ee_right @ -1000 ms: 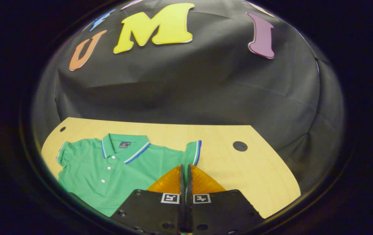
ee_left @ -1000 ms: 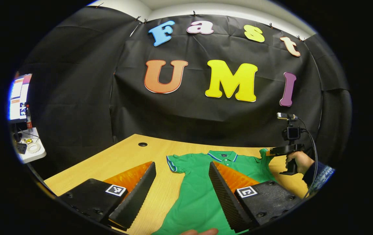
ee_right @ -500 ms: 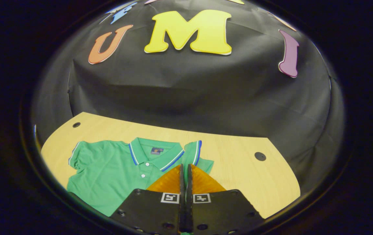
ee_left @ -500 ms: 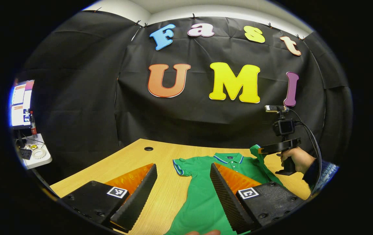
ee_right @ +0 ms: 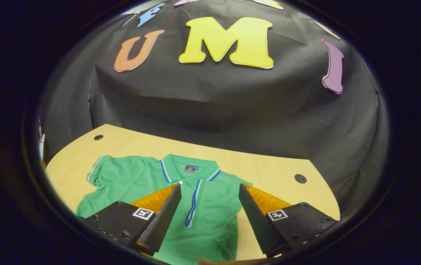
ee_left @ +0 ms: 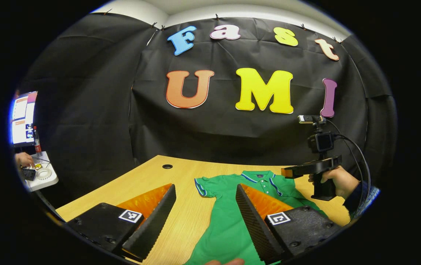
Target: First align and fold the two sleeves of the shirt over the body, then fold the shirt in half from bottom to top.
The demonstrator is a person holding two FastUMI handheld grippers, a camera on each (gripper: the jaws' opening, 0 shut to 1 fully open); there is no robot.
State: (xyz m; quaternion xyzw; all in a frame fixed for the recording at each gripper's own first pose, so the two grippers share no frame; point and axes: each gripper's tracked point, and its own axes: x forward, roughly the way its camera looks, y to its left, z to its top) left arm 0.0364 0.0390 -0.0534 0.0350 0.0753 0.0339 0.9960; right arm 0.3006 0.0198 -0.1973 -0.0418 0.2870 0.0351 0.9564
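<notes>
A green polo shirt (ee_left: 229, 217) (ee_right: 137, 180) with blue-and-white trim lies flat on the wooden table (ee_left: 140, 180) (ee_right: 269, 169), collar toward the wall. In the right gripper view its right sleeve (ee_right: 203, 198) lies folded over the chest, striped cuff running down the middle, between the fingers of my right gripper (ee_right: 208, 213), which is open just above it. The other sleeve (ee_left: 200, 184) (ee_right: 98, 173) lies spread out. My left gripper (ee_left: 205, 217) hangs open over the shirt's left side, nothing between its fingers. Farther off in the left gripper view, a hand holds the right gripper (ee_left: 311, 169).
Two round cable holes (ee_left: 167, 166) (ee_right: 300, 178) sit in the table near the wall. Beyond the table's left edge, a white side table (ee_left: 41, 176) carries small items, with a hand (ee_left: 23, 159) on it and a screen (ee_left: 23, 117) above.
The right gripper carried the right sleeve inward over the chest, then opened and let it go. The left gripper barely moved. A hand appeared at the side table.
</notes>
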